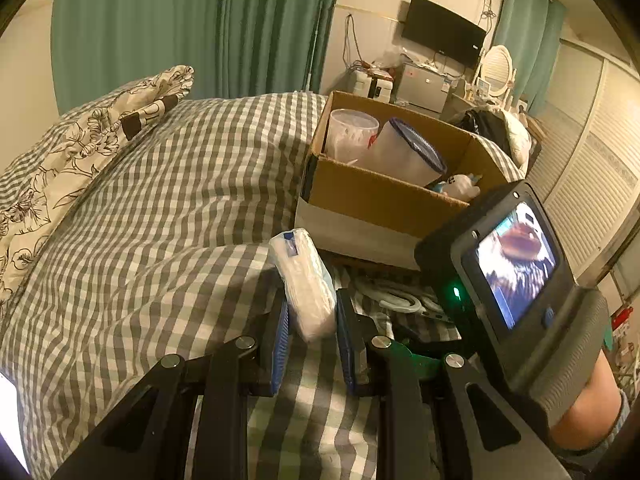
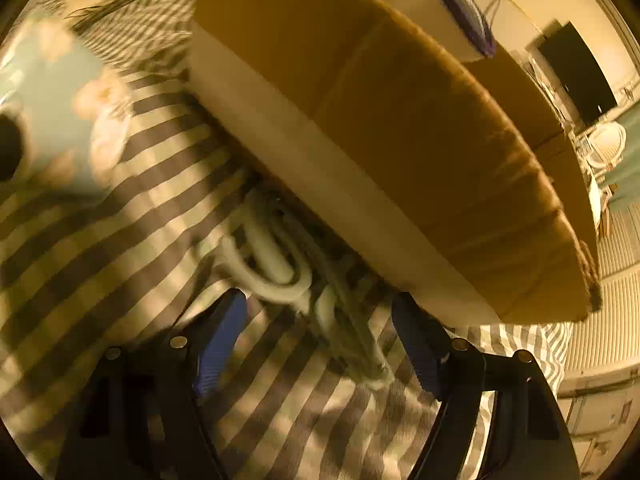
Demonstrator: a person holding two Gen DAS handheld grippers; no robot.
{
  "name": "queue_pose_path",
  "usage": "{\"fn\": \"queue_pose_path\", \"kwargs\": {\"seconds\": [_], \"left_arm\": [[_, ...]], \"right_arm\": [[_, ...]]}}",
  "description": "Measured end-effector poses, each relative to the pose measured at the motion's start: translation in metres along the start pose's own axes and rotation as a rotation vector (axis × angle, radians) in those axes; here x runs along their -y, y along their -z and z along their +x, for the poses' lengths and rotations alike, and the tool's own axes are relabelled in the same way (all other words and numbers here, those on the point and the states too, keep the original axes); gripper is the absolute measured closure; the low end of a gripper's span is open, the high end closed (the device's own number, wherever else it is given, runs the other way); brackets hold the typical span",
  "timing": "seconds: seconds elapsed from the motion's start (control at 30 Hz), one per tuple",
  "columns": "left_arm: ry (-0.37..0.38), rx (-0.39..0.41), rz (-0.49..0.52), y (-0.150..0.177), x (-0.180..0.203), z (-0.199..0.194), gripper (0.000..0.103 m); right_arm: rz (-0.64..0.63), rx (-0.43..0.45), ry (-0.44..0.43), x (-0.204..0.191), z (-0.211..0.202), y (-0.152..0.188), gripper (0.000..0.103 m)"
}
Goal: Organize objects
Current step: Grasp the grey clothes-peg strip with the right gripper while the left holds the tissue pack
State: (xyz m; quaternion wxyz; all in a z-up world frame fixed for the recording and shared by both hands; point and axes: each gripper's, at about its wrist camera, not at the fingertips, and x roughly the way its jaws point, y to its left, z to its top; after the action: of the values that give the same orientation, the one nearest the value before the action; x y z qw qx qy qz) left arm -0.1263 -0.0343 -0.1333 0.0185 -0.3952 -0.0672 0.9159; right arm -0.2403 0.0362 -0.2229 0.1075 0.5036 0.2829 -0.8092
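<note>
Left hand-held gripper clamped on tissue pack | right hand-held gripper apart, straddling cable

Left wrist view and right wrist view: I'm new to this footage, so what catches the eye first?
The left hand-held gripper clamps a white packet above the checked bedspread. Behind it stands an open cardboard box holding plastic containers. The open right hand-held gripper straddles a coiled white cable.

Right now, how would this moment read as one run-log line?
left gripper: shut on white packet | right gripper: open over white cable | cardboard box: on bed, holding containers
</note>
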Motion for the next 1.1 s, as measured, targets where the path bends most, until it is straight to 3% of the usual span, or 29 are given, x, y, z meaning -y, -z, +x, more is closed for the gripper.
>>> {"fn": "queue_pose_path", "kwargs": {"seconds": [0.1,0.13,0.33,0.47,0.7,1.1], "left_arm": [[0.009,0.002,-0.002,0.001,-0.001,0.001,0.081],[0.013,0.001,-0.005,0.001,-0.002,0.001,0.081],[0.023,0.001,-0.023,0.005,-0.006,-0.006,0.081],[0.028,-0.008,-0.030,0.010,-0.009,-0.012,0.082],[0.021,-0.005,-0.002,0.019,-0.003,-0.034,0.083],[0.054,0.091,0.078,0.012,0.040,-0.099,0.083]], "right_arm": [[0.023,-0.034,-0.010,0.003,0.009,0.000,0.044],[0.025,-0.048,-0.008,0.003,0.013,0.001,0.055],[0.030,-0.028,0.051,-0.001,0.004,0.011,0.073],[0.097,0.038,-0.079,0.002,-0.024,0.026,0.086],[0.240,0.170,-0.182,0.020,-0.085,0.061,0.086],[0.293,0.371,-0.177,0.044,-0.194,0.085,0.087]]}}
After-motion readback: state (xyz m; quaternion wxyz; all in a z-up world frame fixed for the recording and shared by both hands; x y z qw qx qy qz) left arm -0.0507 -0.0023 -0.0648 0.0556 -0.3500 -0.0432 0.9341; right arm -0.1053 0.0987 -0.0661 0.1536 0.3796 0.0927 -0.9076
